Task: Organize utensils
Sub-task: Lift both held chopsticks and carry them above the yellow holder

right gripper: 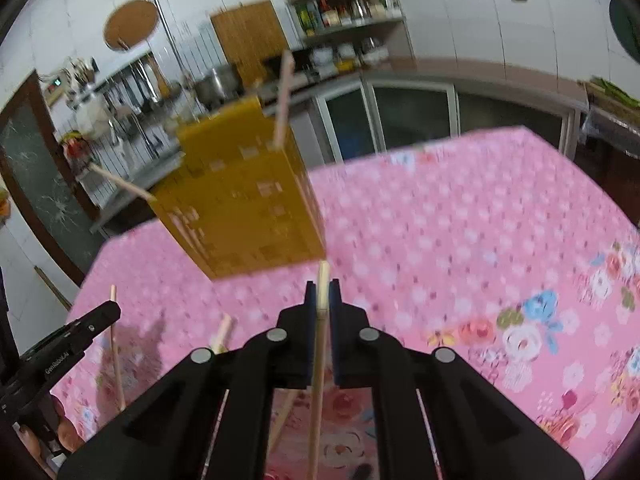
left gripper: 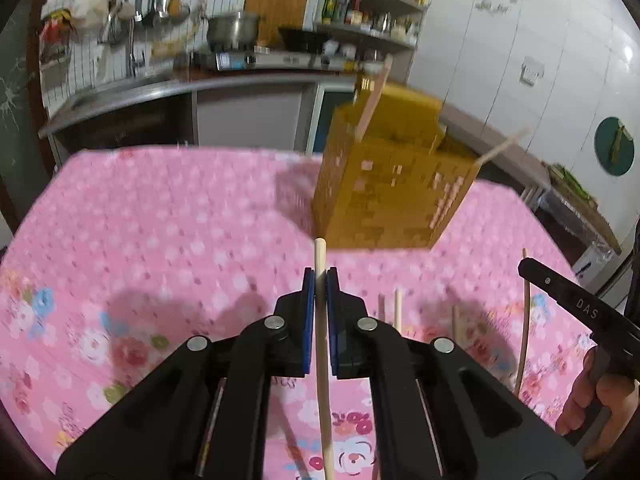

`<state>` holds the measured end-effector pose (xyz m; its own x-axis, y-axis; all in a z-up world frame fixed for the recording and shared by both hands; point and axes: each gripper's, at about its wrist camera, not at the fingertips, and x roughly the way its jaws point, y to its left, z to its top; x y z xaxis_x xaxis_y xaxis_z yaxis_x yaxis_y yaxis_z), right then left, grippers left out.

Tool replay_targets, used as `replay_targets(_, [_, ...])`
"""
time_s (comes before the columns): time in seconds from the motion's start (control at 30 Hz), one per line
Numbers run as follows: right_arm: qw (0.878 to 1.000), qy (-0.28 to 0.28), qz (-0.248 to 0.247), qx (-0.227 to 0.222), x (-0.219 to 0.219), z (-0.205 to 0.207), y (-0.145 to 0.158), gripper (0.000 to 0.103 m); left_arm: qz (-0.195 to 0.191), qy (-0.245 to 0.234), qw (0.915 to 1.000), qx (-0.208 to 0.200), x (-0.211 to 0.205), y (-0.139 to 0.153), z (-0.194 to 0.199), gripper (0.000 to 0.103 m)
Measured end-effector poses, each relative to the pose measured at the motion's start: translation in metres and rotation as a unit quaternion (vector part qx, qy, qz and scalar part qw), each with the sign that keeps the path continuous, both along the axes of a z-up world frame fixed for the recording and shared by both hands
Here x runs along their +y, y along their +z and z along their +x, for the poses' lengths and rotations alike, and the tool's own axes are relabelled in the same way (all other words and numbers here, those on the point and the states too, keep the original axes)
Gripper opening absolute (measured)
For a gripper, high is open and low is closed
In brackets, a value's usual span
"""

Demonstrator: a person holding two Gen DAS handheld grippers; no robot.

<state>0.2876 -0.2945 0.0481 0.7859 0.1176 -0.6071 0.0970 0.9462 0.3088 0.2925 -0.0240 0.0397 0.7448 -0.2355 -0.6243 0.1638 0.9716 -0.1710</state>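
Two chopsticks stand upright, one clamped in my left claw (left gripper: 320, 276), one in my right claw (right gripper: 322, 289), both just short of the yellow holder (left gripper: 384, 184).

Yellow holder (left gripper: 384, 184) w/ 2 chopsticks (left gripper: 370, 100), upright

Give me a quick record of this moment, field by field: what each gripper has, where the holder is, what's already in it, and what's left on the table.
left gripper: shut on a wooden chopstick
right gripper: shut on another wooden chopstick
holder: yellow perforated utensil holder, upright on the pink floral tablecloth, ahead of both grippers
already in holder: two chopsticks leaning out of the top
left on cloth: a few loose chopsticks near the grippers; exact count unclear
image quality: motion blur
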Motion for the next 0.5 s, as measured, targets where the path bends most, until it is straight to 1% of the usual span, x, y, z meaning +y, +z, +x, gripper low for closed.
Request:
replay_targets(0.17, [0.998,0.0,-0.016,-0.059,0.001,-0.012,0.027,0.006,0.005,0.007,0.999,-0.045,0.002,0.026,-0.01,0.004])
replay_targets(0.33, [0.996,0.003,-0.025,-0.091,0.002,-0.023,0.046,0.006,0.011,0.011,0.9972,-0.073,-0.001,0.043,-0.017,0.004])
replay_targets(0.5, [0.992,0.008,-0.027,-0.12,0.001,-0.027,0.058,0.006,0.025,0.014,0.9947,-0.098,-0.006,0.055,-0.022,0.004])
